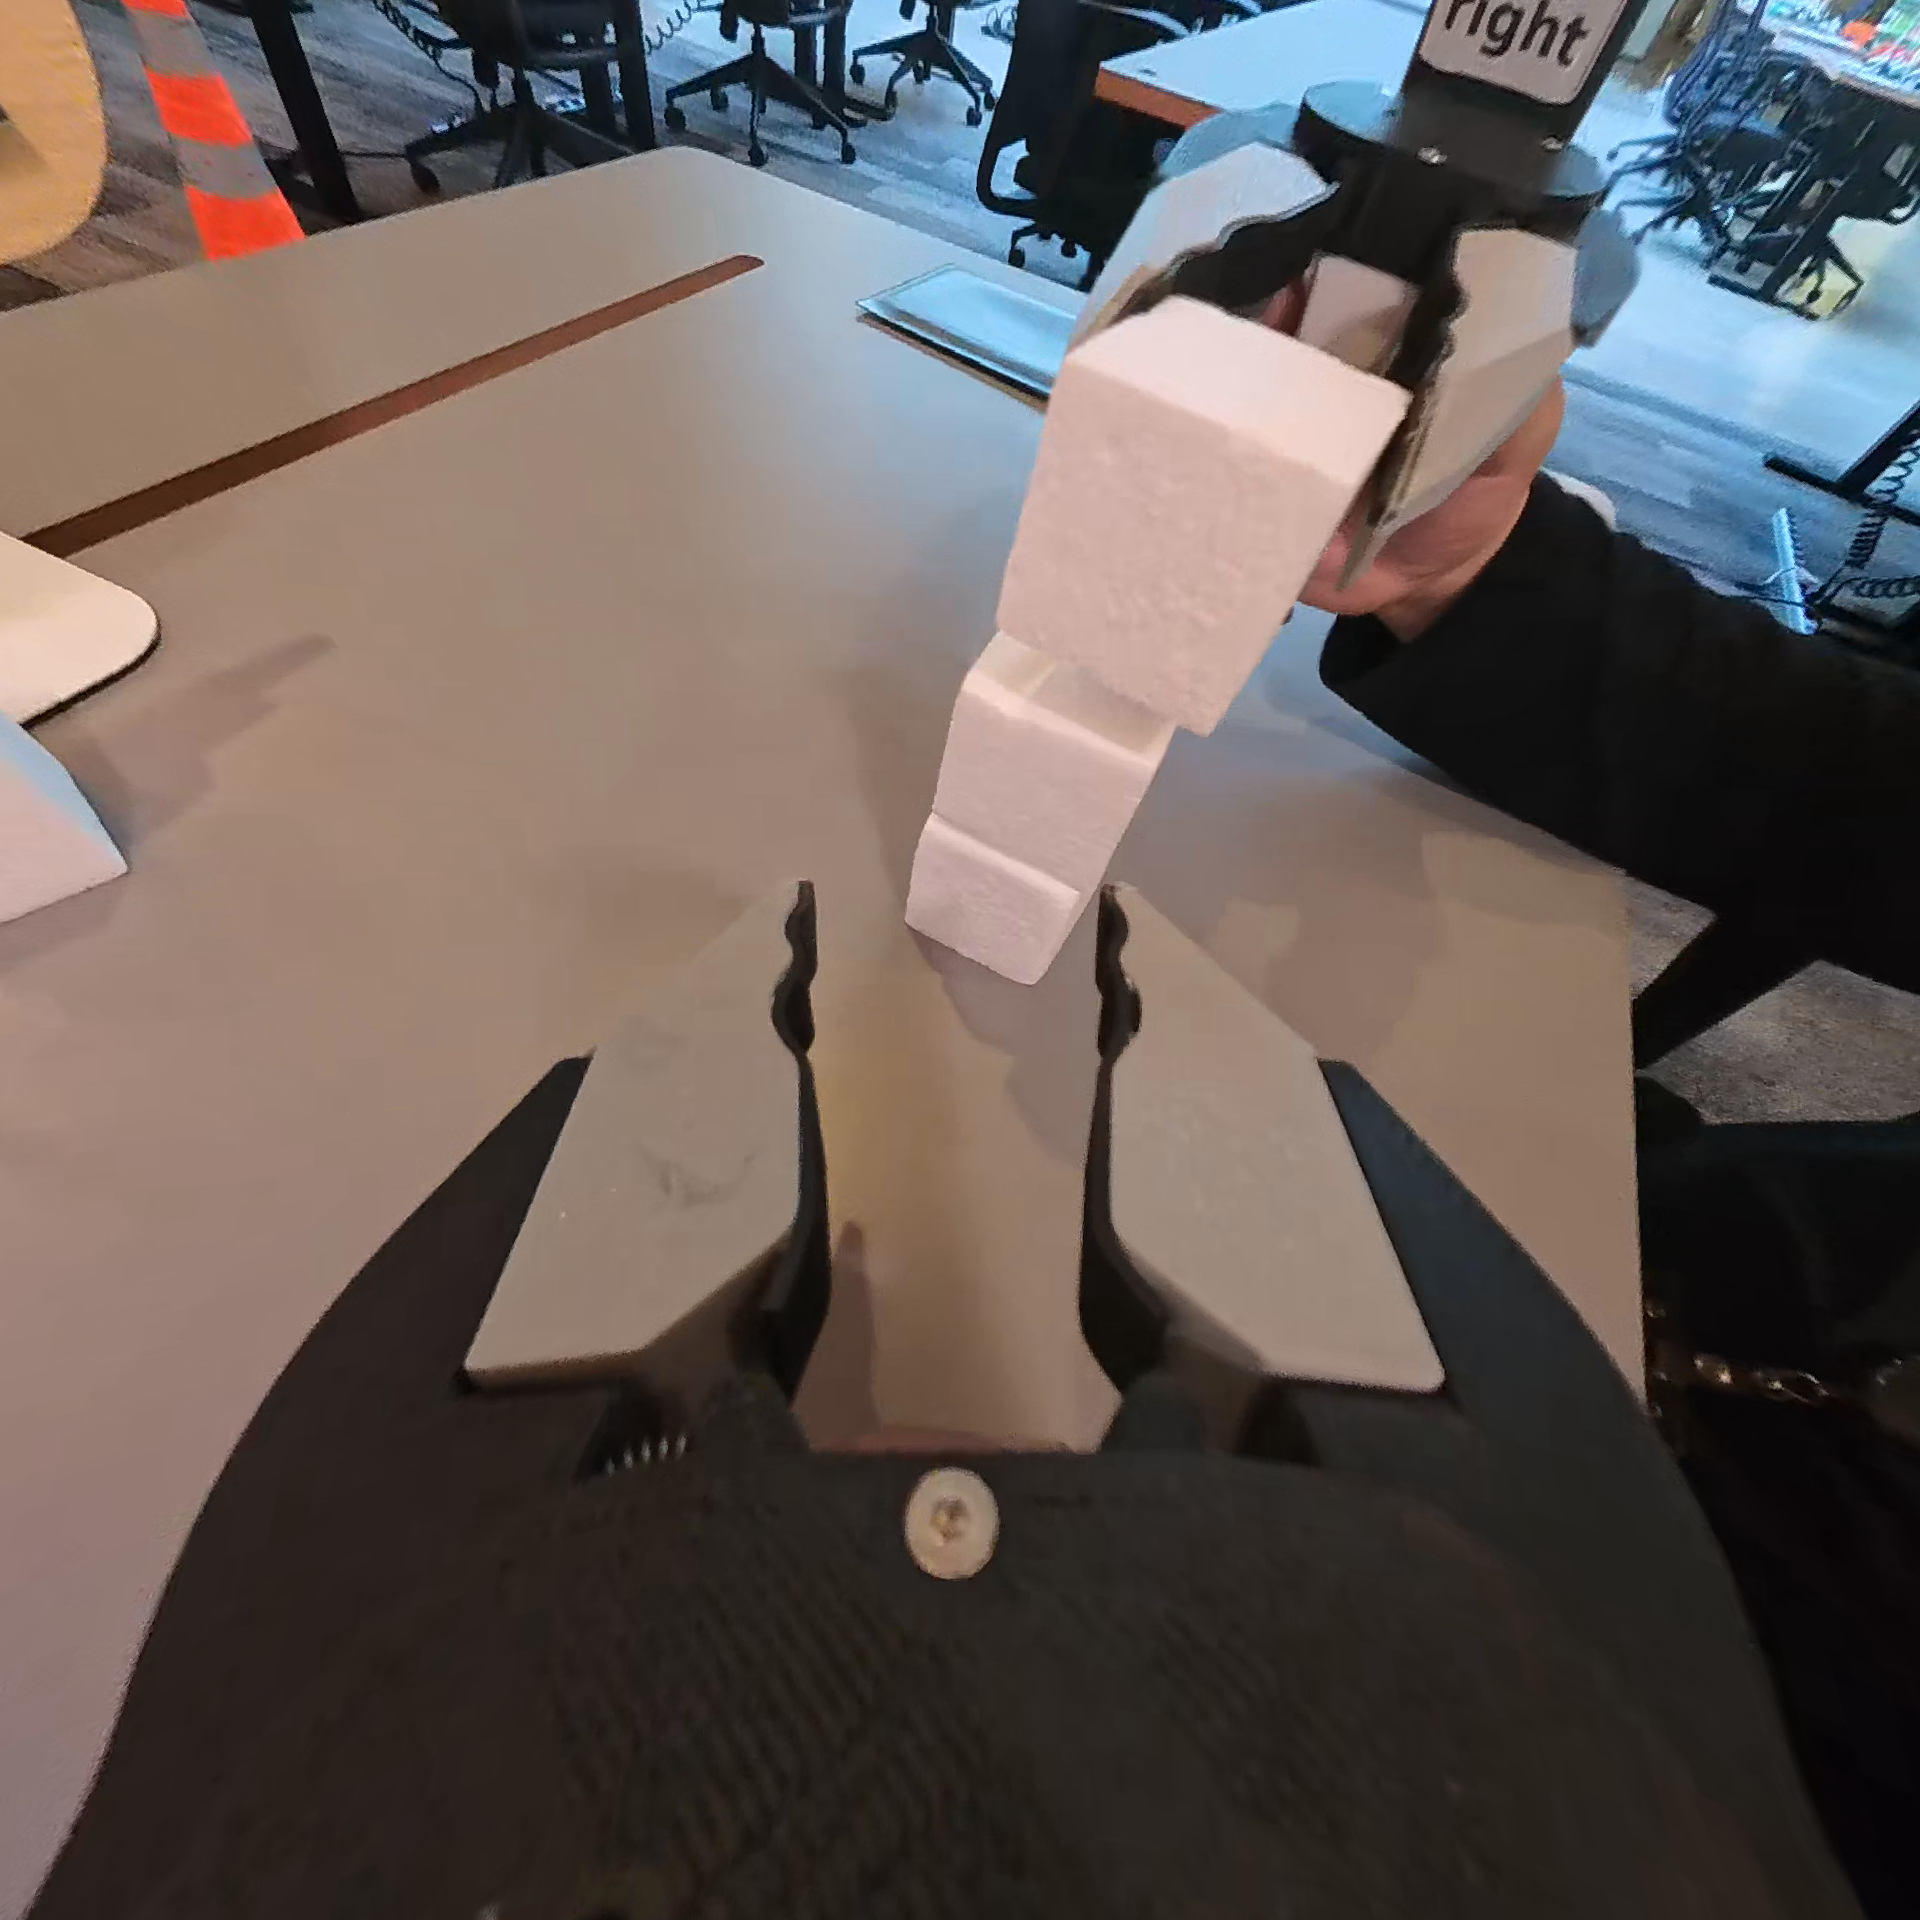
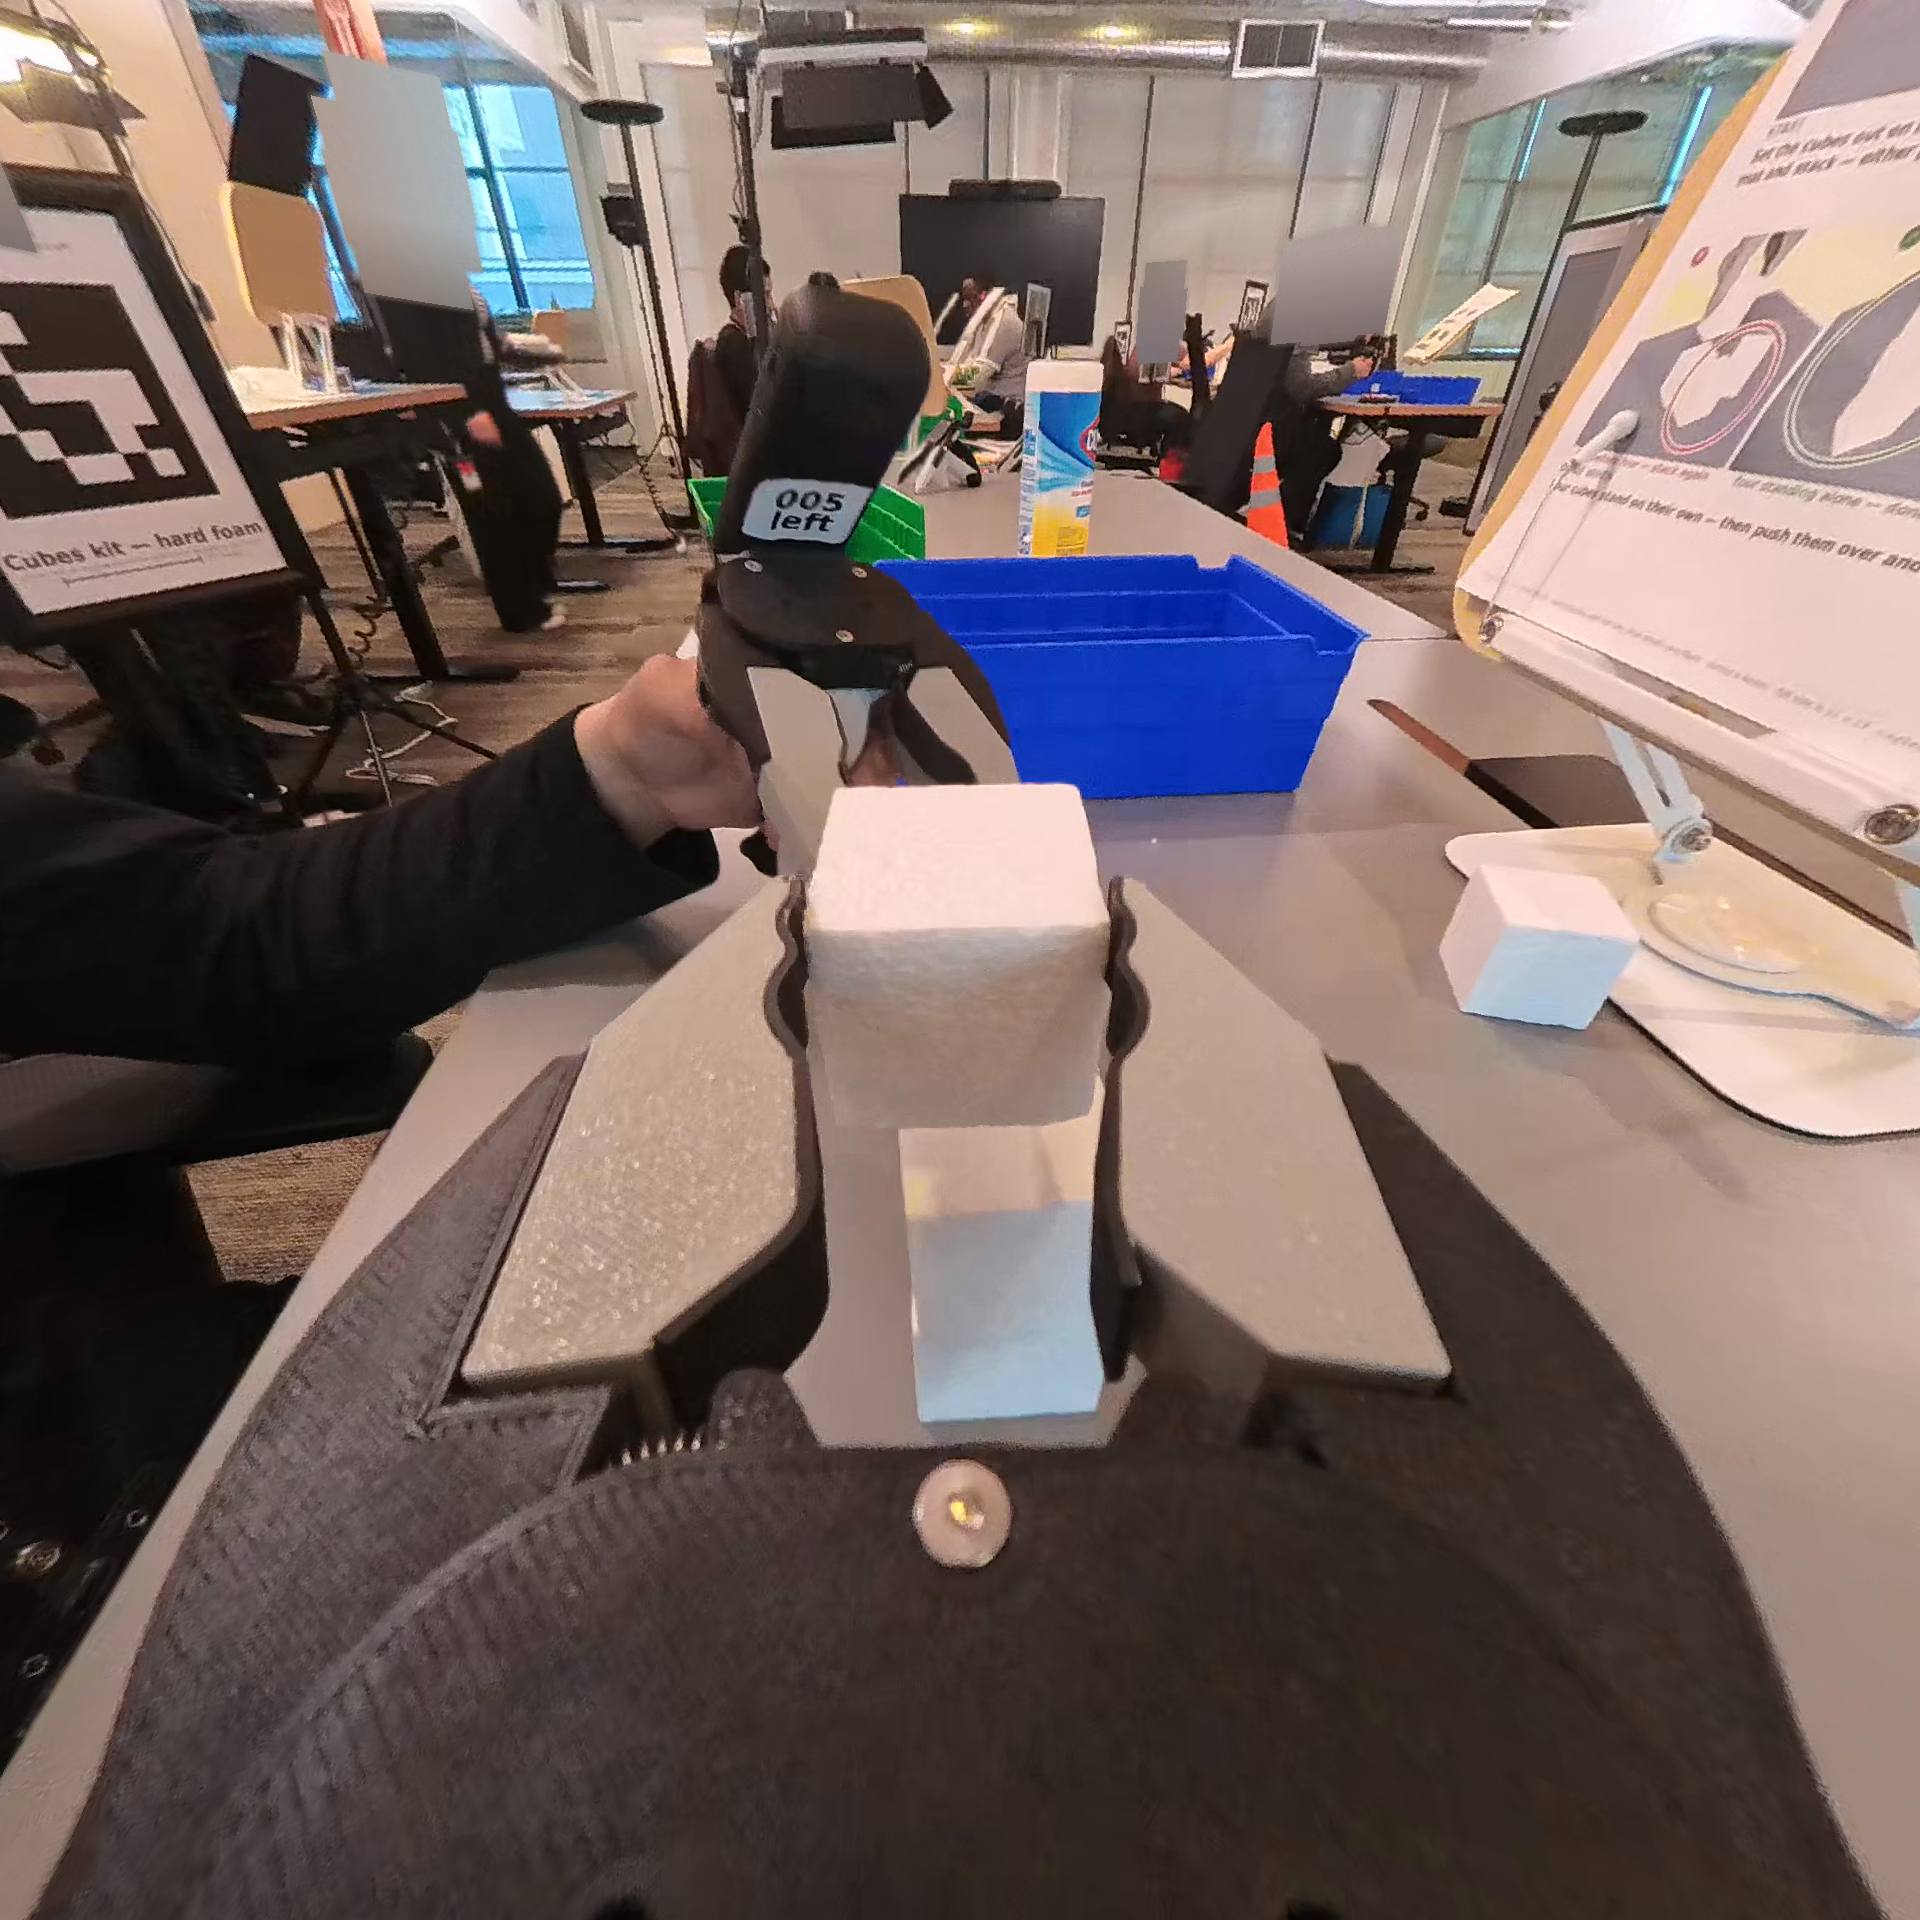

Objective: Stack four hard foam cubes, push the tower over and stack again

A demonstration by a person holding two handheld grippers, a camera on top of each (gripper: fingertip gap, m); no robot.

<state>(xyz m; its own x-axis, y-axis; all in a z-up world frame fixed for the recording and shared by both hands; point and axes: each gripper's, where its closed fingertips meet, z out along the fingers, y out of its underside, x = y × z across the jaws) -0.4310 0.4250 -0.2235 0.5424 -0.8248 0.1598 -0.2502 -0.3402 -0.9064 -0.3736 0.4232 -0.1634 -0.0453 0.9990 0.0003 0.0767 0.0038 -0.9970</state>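
Gripping a foam cube (image 2: 954, 956), the right claw (image 2: 954, 935) hovers; left claw (image 1: 956, 940) released; blue bin (image 2: 1143, 717) looks empty.

A grey table (image 2: 1455, 1195) carries it all, a dark slot (image 1: 395, 405) running across its far part. Near the middle, the bottom foam cube (image 1: 987, 914) of a stack sits right on the surface. Off to the right, a lone white foam cube (image 2: 1536, 958) touches the white base (image 2: 1787, 1060) of a document stand. Farther back: a blue bin (image 2: 1132, 675) and a wipes canister (image 2: 1060, 457).
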